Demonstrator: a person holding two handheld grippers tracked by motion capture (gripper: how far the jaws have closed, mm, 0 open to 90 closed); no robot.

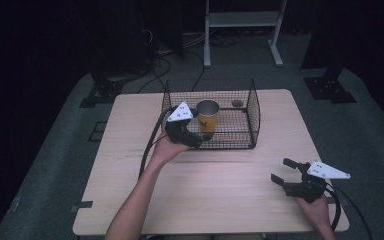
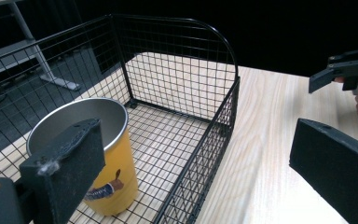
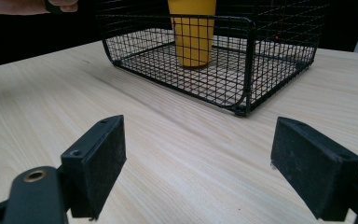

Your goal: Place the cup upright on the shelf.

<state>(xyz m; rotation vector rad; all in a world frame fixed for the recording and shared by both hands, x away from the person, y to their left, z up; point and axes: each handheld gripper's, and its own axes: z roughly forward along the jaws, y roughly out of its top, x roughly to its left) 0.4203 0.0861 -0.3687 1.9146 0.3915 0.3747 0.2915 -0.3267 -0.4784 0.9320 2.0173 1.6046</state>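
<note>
I see the yellow cup (image 1: 208, 118) standing upright inside the wire basket (image 1: 254, 107), its long axis vertical and its open metal mouth pointing up, near the basket's front left part. My left gripper (image 1: 200, 140) is spread wide at the front wall, one jaw beside the cup, holding nothing. My right gripper (image 1: 283, 171) is also released, low over the bare table (image 1: 220, 195), well apart from the basket. The left gripper view shows the grey inside of the cup (image 2: 81, 122); the right gripper view shows only its yellow side (image 3: 193, 32) through the mesh.
</note>
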